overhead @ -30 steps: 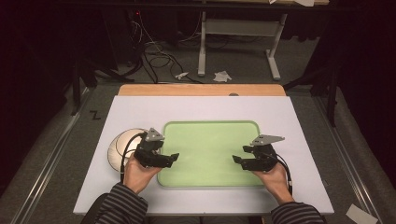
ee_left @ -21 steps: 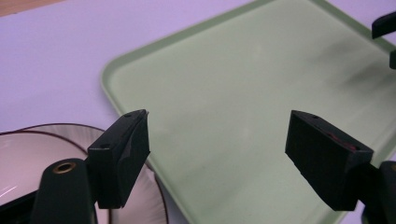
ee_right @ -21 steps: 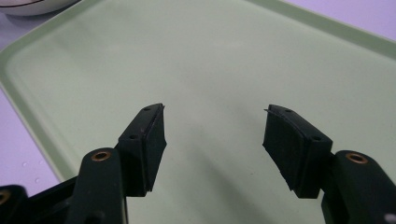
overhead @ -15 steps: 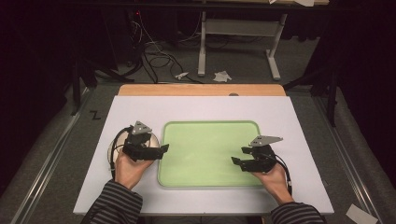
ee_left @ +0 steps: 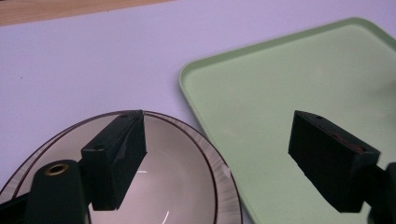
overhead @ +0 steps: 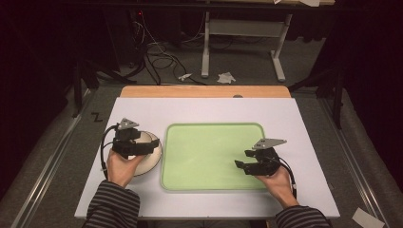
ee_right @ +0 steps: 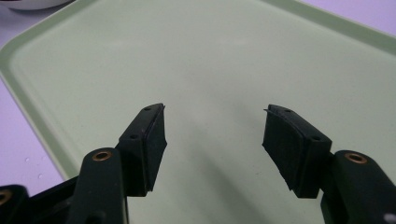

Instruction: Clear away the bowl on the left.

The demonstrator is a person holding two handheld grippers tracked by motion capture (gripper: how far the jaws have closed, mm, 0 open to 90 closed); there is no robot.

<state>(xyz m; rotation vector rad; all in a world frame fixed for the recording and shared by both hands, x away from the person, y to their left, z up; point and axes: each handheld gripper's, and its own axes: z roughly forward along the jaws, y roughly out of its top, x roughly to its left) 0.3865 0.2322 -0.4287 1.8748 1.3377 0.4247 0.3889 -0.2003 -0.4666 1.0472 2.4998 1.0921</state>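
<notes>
Glazed white ceramic, a shallow round plate with a thin dark line round its rim [overhead: 148, 154] lay at the left of the counter, just beside the left edge of the pale green rectangular plastic tray [overhead: 214, 154]. The left tool [overhead: 151, 146] hung over that plate with its jaws spread wide; in the left gripper view one black pad [ee_left: 116, 154] sat above the plate's bowl [ee_left: 177, 186] and the other above the tray's floor [ee_left: 261, 116], so the rim lay between them. Pinched from there, I judged the jaws could catch the tray's raised lip along with the plate, or close on the sloping glazed rim and slide off it, letting the plate drop back and chip or skid. A lift with so shallow a bite might also tip the plate

Farther right, the right tool [overhead: 241, 166] hovered low over the tray's right part, jaws likewise spread and holding nothing, the green floor bare beneath them in the right gripper view [ee_right: 196, 60]. If it pressed down there, the tray might shift against the plate

A white sheet [overhead: 214, 109] covered the counter, with a strip of bare wood [overhead: 204, 91] along the far edge. Beyond, the room was dark: grey floor, tangled cables [overhead: 157, 57], white desk legs [overhead: 205, 47] and scraps of crumpled paper [overhead: 226, 77]
</notes>
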